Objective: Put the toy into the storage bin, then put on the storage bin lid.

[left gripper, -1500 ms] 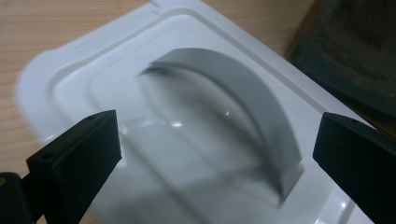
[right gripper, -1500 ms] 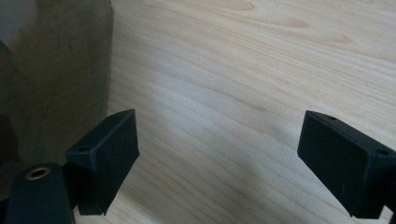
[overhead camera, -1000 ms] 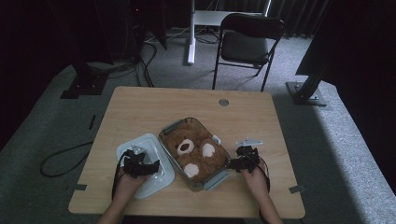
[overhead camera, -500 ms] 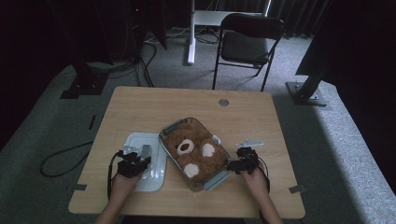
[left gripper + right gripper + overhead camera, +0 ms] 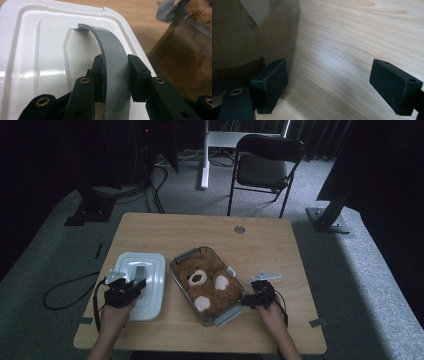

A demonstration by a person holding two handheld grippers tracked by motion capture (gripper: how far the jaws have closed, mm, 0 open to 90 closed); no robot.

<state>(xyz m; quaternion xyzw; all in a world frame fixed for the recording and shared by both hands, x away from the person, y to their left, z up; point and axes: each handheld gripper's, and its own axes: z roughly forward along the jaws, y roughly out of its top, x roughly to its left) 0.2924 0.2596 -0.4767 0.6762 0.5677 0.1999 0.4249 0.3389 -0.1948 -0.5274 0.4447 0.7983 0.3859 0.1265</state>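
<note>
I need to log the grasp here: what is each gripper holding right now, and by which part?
The left gripper is shut on the grey handle of the white lid, near the handle's middle. The right gripper holds nothing; its jaws stand open beside the box.

Dim, murky high view; gripper views brighter, glare perhaps on white plastic.

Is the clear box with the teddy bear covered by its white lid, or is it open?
Open. The white lid lies on the table beside the box, its grey handle clamped in the left gripper.
</note>
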